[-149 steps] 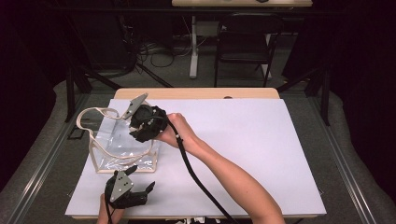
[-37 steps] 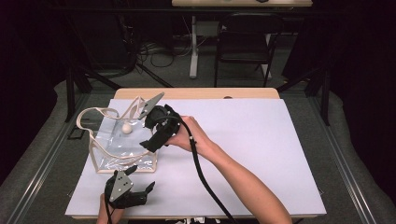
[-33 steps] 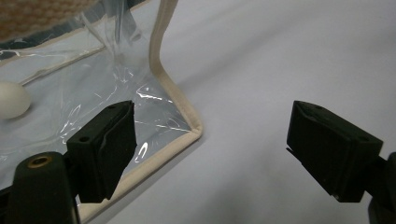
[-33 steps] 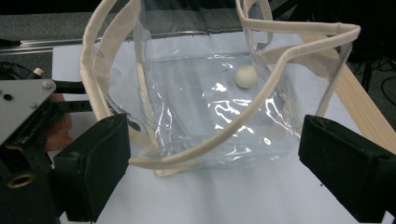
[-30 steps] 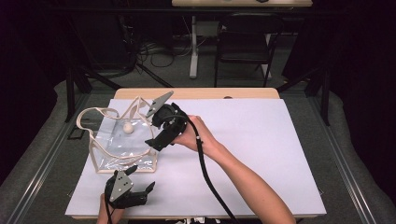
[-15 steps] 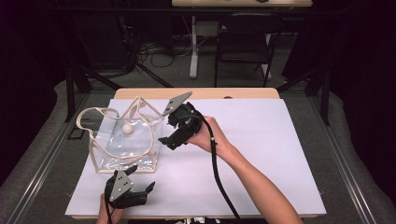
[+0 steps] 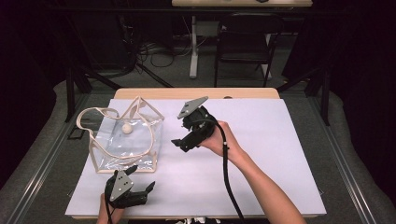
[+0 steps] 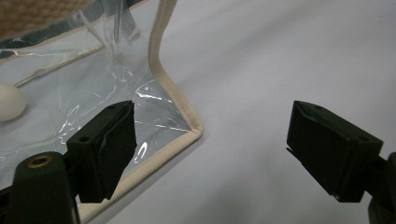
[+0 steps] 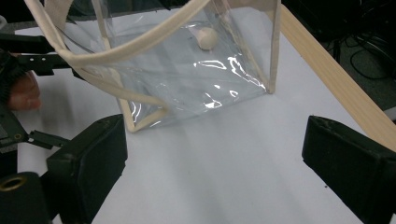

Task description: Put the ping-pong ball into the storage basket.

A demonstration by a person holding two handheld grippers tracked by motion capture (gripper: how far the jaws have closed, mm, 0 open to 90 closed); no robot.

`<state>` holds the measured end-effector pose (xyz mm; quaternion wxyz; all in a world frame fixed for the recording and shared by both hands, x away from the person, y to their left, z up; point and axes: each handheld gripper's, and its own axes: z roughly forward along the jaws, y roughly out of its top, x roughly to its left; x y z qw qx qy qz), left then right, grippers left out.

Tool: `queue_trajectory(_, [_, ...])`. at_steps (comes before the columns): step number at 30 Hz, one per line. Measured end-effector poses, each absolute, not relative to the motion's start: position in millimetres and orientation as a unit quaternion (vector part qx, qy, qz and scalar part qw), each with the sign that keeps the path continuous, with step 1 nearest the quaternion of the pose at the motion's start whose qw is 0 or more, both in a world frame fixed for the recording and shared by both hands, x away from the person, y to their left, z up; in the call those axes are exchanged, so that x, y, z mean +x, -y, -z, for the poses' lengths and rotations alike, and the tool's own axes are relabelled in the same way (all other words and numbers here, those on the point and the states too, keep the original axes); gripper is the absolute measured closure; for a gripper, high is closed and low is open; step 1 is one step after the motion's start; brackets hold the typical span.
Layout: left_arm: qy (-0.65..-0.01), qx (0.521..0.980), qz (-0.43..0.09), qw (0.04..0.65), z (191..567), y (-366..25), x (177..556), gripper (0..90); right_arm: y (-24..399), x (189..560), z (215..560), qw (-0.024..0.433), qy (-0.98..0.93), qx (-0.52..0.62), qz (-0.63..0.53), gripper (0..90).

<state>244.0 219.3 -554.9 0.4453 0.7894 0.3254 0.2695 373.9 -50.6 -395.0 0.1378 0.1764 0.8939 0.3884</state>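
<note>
Clear plastic bag [image 7: 125, 142] stands at the left of the white table cover [image 7: 261, 154], open mouth up, cream fabric binding on every edge and two cream strap handles [image 7: 95, 116] looping off the top. Looks light and floppy: thin film walls, creased and glaring, likely to buckle if pinched mid-panel and probably slick under the pads. Better hold would be the bound edges or a strap, which look stiffer and give cloth to bite on.

Inside: one small pale ball [image 7: 126, 129], resting on the bottom near the far wall; nothing else seen in the bag. Ball would roll if the bag tips.

Left gripper [image 7: 128, 191] sits low at the near corner of the bag, jaws wide apart, one jaw just at the corner binding [image 8: 180, 109], nothing pinched. Right gripper [image 7: 187, 140] hangs above the cover to the bag's right, apart from it, jaws spread, empty.
</note>
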Motion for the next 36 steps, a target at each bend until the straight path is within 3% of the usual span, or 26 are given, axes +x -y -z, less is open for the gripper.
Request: queue_trajectory(36, [-0.323, 0.791, -0.272, 0.442, 555, -218, 245, 16.1, 121, 359, 442, 0.158, -0.882, 0.24, -0.372, 2.7])
